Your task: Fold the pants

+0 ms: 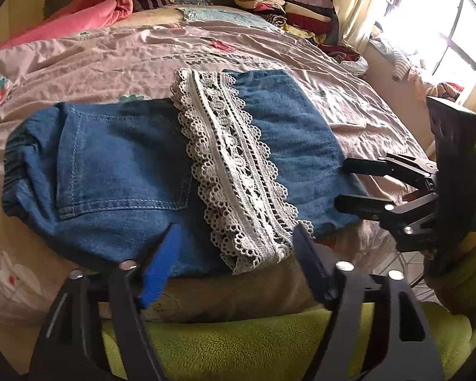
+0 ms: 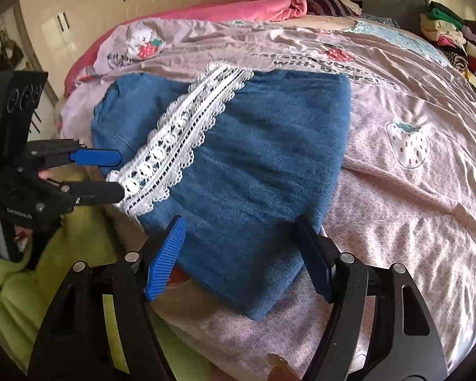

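Folded denim pants with a white lace trim lie on the pink printed bedsheet, near its front edge. Left gripper, fingers spread, straddles the near hem without gripping. Right gripper, likewise released, stands over the pants' right end.

A bedroom in a home: a bed fills the middle, covered by a pink sheet printed with strawberries and bears. At twelve o'clock lie a bunched pink quilt and a striped garment. Folded clothes are stacked at one o'clock beside a cream curtain and a sunlit window. Cream wardrobe doors stand at eleven o'clock in the right wrist view
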